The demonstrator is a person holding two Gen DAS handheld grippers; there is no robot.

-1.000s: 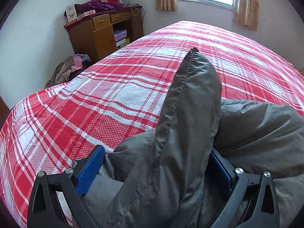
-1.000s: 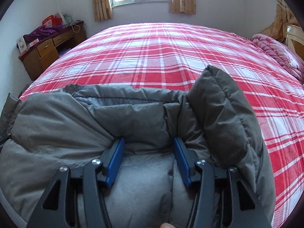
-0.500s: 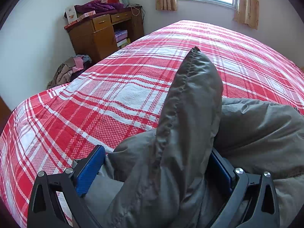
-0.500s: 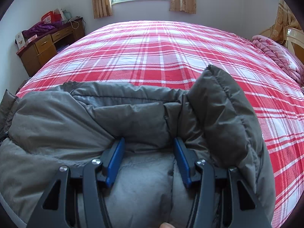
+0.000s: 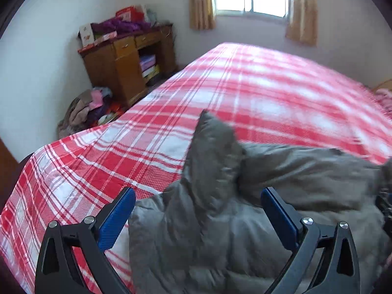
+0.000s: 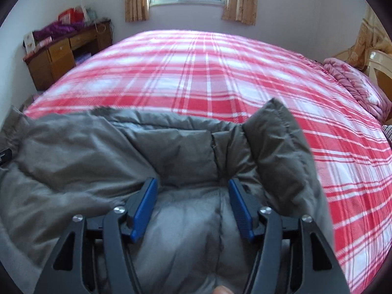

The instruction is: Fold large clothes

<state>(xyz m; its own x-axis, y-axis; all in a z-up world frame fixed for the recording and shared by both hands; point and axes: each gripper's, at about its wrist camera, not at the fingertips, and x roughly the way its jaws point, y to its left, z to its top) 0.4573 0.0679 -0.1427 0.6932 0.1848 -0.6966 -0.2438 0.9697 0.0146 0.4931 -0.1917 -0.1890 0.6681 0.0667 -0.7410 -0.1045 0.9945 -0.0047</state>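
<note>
Big bed with red-and-white checked sheet (image 6: 220, 78). Puffy grey padded coat (image 6: 103, 161) bunched at near edge for folding. Left gripper (image 5: 198, 210) wide, coat between, probably let go. Right gripper (image 6: 193, 203) opening, coat between jaws.

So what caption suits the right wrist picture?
Right gripper opening around a grey padded jacket on a red plaid bed.

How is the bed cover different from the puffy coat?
The bed cover is red and white checks; the coat is plain grey. The cover lies flat and smooth; the coat is puffy and bunched, with a corner sticking up. The cover spreads over the whole bed; the coat sits only at the near edge. Both are cloth on the bed.
</note>
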